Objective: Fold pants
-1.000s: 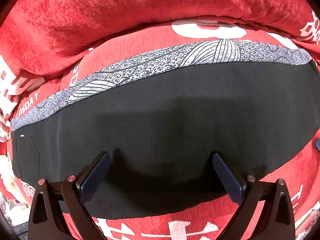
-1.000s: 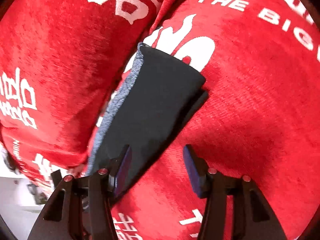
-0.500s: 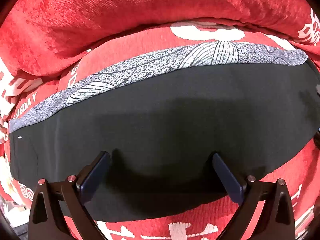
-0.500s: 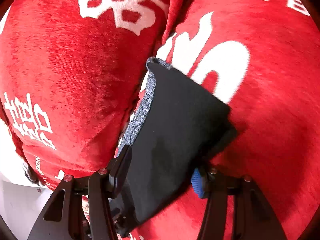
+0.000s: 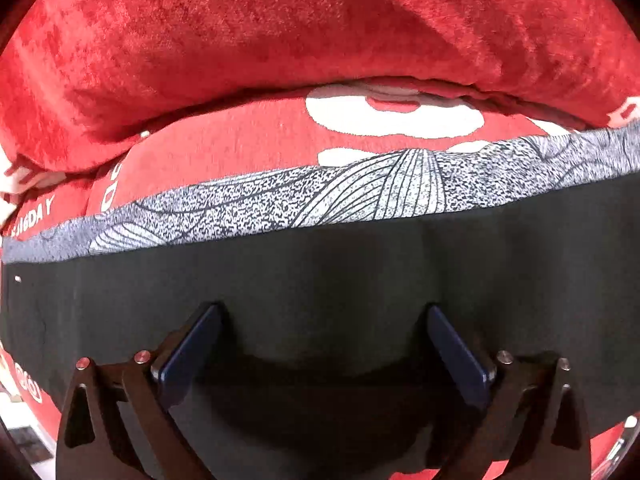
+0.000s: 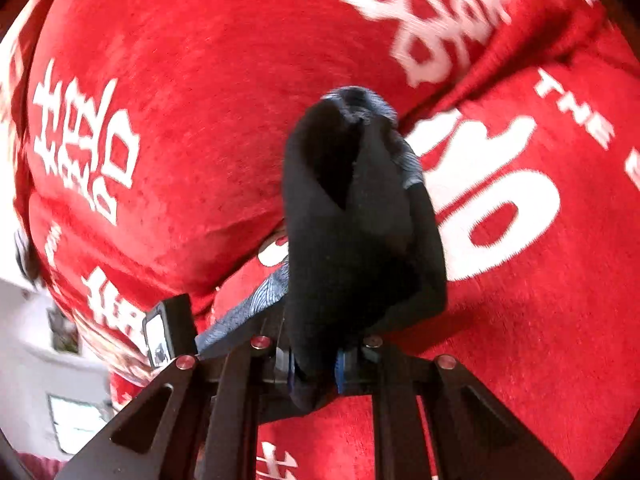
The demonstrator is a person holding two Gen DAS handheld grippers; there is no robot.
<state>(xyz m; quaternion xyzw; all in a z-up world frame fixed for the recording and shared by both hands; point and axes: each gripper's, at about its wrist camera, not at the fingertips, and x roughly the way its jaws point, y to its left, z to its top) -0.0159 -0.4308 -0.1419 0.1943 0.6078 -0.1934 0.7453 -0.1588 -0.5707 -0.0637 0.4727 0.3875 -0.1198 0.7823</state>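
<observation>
Black pants (image 5: 320, 280) with a grey patterned band (image 5: 360, 196) along their far edge lie flat across a red printed sofa seat (image 5: 248, 148). My left gripper (image 5: 324, 344) hangs wide open just above the black cloth, nothing between its fingers. In the right wrist view the end of the pants (image 6: 352, 220) is bunched and lifted off the seat, and my right gripper (image 6: 314, 364) is closing, its pads pinching the black fabric. A folded flap with the grey band (image 6: 372, 108) stands up above the grip.
The red sofa back cushion (image 5: 320, 28) rises right behind the pants. Red seat fabric with white lettering (image 6: 500, 200) surrounds the lifted end. The left gripper's body (image 6: 168, 332) shows low on the left, with a bright room (image 6: 48, 360) beyond the sofa edge.
My right gripper closed on the end of the pants and lifted it, bunching the cloth upright. The left gripper shifted a little along the pants; its jaws stayed open.
</observation>
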